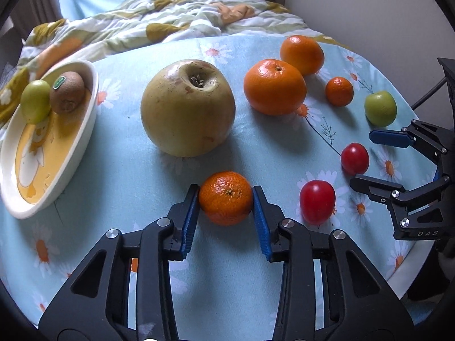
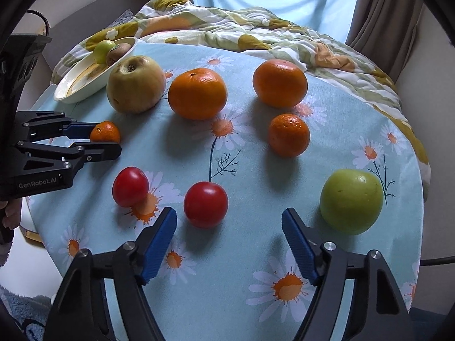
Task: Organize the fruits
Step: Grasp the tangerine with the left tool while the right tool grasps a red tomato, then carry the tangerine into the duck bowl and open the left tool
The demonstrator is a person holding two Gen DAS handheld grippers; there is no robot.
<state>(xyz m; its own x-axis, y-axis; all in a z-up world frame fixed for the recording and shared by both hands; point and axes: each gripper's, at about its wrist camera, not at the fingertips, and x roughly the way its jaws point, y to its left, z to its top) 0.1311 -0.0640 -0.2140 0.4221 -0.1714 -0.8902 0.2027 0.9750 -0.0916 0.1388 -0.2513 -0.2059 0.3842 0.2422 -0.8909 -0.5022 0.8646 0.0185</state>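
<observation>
Left gripper clamped on a small mandarin, blue pads touching both flanks; fruit sits low on the daisy-print tablecloth, whether resting on it or just lifted cannot be told. Right gripper spread wide, nothing between the fingers; a red tomato lies just beyond the gap, toward the left finger. Second red tomato to its left, near but not touching. Green apple stands outside the right finger, close to the table's right edge, where the cloth curves down. Large yellow-green apple sits directly ahead of the held mandarin, with bare cloth between them. White oval dish at the left edge, tilted, its far rim against the rumpled quilt; it holds a small green fruit and a kiwi touching each other at the far end, with the near part of its yellow floor bare. Two big oranges stand apart behind, a smaller mandarin in front of the right one. Widest bare cloth: the near strip under both grippers and the lane between dish and large apple.
</observation>
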